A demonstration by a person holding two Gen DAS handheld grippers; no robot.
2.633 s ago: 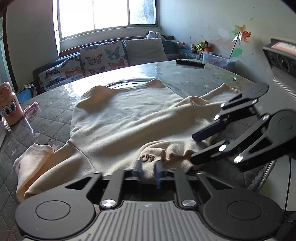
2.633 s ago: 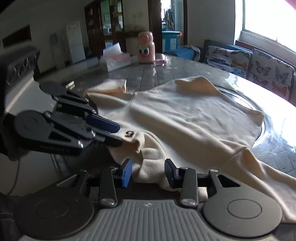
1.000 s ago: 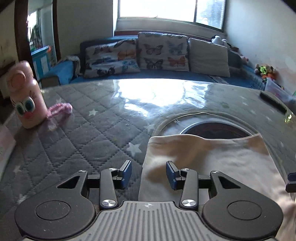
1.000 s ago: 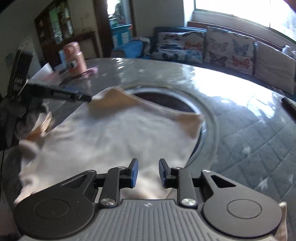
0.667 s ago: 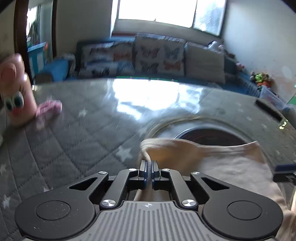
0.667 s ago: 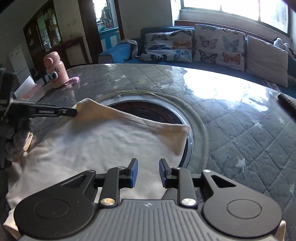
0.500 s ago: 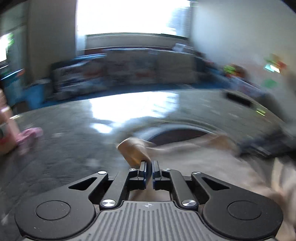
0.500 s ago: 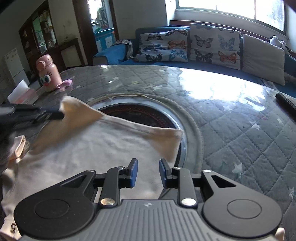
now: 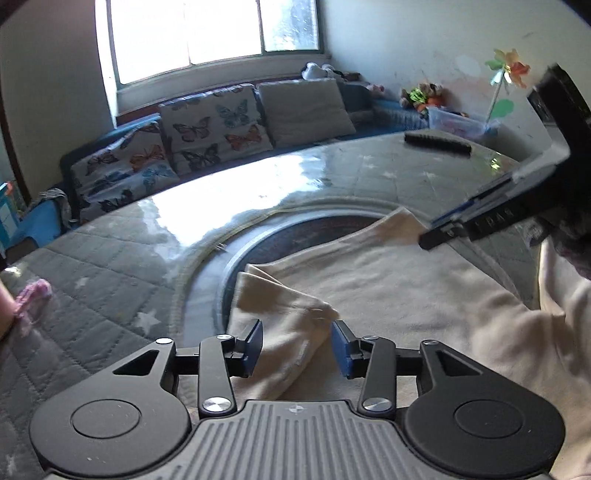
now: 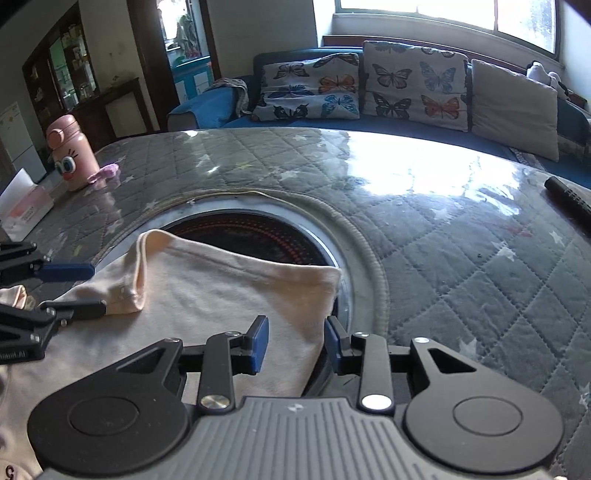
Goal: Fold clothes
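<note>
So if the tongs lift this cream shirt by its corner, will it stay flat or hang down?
The cream shirt will probably hang down limp: its corner already lies curled over itself. It looks thin and light, as it follows the round recess below without bridging it. Pushed, it would likely bunch up more than slide, since the quilted table cover looks textured.

Bench [image 10: 461, 258]: grey quilted cover with stars, round dark inset [image 10: 251, 236] at centre. Pink cartoon-eyed bottle [image 10: 70, 151] far left, tissue box [image 10: 24, 210] nearer. Black remote [image 9: 437, 144] far right. Butterfly cushions [image 10: 413, 85] on blue sofa [image 10: 207, 103] under window [image 9: 207, 33].
</note>
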